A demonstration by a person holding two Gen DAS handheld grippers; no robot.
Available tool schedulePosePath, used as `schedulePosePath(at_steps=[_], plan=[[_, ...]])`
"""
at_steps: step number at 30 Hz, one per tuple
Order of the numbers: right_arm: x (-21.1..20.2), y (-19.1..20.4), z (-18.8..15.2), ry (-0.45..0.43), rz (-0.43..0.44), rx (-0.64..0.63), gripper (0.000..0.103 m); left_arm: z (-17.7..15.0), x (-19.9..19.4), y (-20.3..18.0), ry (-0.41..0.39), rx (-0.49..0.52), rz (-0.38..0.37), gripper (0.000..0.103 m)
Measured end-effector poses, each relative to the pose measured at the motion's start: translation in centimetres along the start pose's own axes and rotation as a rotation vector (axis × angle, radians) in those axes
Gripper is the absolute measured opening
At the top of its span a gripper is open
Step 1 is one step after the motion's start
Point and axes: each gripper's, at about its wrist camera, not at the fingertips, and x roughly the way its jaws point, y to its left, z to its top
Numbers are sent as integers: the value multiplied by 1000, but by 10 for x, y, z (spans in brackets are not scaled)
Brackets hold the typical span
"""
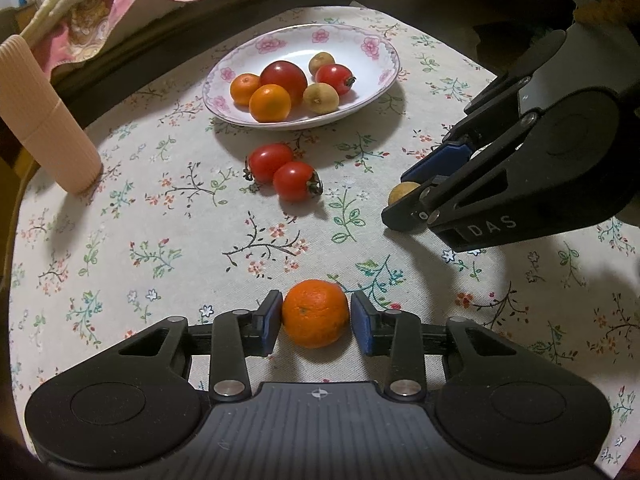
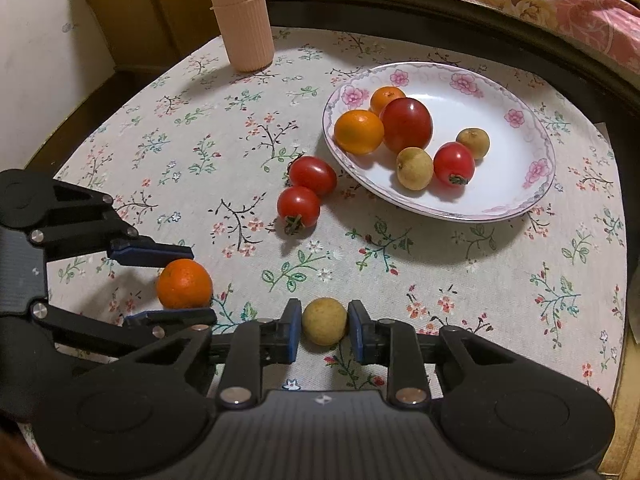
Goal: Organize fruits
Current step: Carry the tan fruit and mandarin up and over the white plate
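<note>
Orange peel sits between the blue pads of your left gripper (image 1: 316,316): the tangerine (image 1: 315,314) rests on the floral tablecloth (image 1: 160,240) on the near side of the plate (image 1: 360,36), well apart from it, and the jaws bracket it closely. The left pad looks to be touching the skin while a sliver of gap shows at the right pad, so I judge the grasp as closing rather than made, with the fruit not yet lifted. Your right gripper (image 2: 324,322) is in much the same state around the small tan fruit (image 2: 324,321), which lies on the cloth nearer to you than the plate; its pads stand just beside the fruit on both sides, narrowly parted, and I cannot tell whether they press it yet. Two loose tomatoes (image 2: 306,190) lie touching each other just beside the plate's near rim, between it and your grippers. On the plate already are two oranges, a large red tomato, a smaller one and two tan fruits, bunched toward one side with bare white on the other. So you are at the pick-up step for two fruits at once, with four pieces left off the plate. Next you need to squeeze both pairs of jaws firmly but gently, lift straight up, and carry over the two tomatoes to the bare part of the plate. Keep clear of the ribbed beige cylinder (image 2: 244,16) standing beyond the plate's far left.
</note>
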Motion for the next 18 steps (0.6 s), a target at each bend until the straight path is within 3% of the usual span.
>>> schedulePosePath(at_steps=[18], plan=[[-1, 2, -1, 5, 12, -9, 28, 2, 0, -1, 1, 8, 6, 43]])
